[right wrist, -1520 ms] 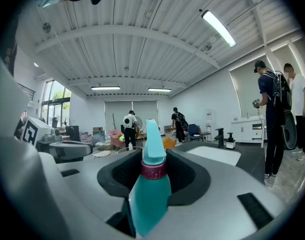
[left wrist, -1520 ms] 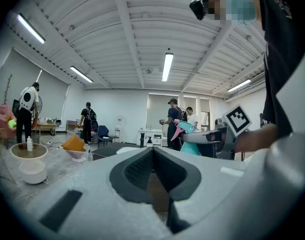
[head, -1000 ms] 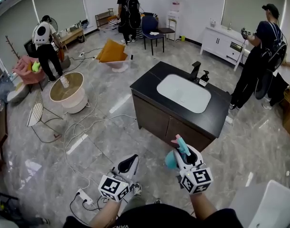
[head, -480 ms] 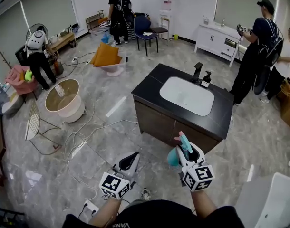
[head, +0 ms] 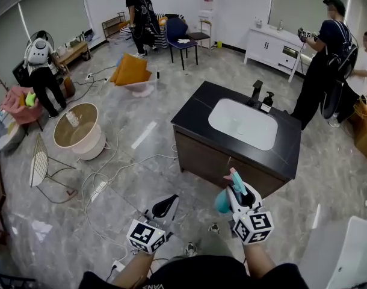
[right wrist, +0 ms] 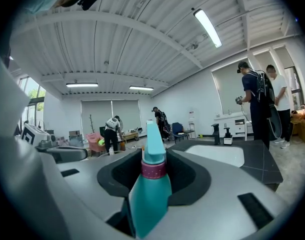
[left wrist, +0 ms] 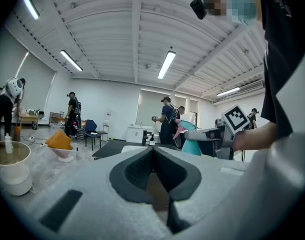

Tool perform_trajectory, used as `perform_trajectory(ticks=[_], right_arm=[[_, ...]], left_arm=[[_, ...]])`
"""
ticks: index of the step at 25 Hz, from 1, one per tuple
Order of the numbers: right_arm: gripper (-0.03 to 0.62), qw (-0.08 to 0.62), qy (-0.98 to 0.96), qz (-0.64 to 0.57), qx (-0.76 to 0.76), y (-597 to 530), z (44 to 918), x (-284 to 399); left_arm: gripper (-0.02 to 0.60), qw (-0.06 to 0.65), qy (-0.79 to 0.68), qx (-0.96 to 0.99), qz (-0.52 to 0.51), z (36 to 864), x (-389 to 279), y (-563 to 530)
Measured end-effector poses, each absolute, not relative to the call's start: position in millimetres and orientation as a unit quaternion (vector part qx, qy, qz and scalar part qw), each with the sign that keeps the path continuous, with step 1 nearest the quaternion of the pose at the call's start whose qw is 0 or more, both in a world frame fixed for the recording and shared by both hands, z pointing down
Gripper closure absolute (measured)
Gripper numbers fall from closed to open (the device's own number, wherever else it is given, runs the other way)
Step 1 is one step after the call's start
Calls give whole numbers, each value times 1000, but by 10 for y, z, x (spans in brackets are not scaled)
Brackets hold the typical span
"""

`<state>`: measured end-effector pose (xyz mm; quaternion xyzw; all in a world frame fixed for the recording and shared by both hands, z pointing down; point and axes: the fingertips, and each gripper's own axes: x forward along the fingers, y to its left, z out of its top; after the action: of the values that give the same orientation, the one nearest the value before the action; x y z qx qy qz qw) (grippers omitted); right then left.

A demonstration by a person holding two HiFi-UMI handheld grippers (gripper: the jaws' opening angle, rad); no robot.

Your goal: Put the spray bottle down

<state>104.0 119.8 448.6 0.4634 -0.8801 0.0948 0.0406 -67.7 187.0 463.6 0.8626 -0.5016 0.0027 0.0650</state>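
A teal spray bottle with a pink collar and a teal nozzle is clamped in my right gripper, nozzle pointing ahead. In the right gripper view the bottle stands upright between the dark pads, which press on its body. It is held in the air just short of a dark vanity cabinet with a white basin. My left gripper hangs over the floor to the left, shut with nothing in it; its pads meet in the left gripper view, where the bottle also shows at the right.
A black faucet and a soap dispenser stand at the basin's far edge. Two people stand right of the cabinet, others at the back left. Cables lie on the floor. A round table stands left, a white tub lower right.
Both grippers and the head have moved forward toward the cabinet, which now lies closer and further right. The bottle stays in the right gripper. People in the background have shifted.
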Motion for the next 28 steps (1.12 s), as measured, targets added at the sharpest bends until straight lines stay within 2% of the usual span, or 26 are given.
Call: perform_trajectory(ticks=[16,28], right_arm=[[441,54,-897,94,429,-130,4554,597],[441,62,-909,97,402,-1249,4687,543]], left_arm=[[571,73,-538,840,4,4709,-1073,703],[569,65,-559,827,1,4757,-1061,-365]])
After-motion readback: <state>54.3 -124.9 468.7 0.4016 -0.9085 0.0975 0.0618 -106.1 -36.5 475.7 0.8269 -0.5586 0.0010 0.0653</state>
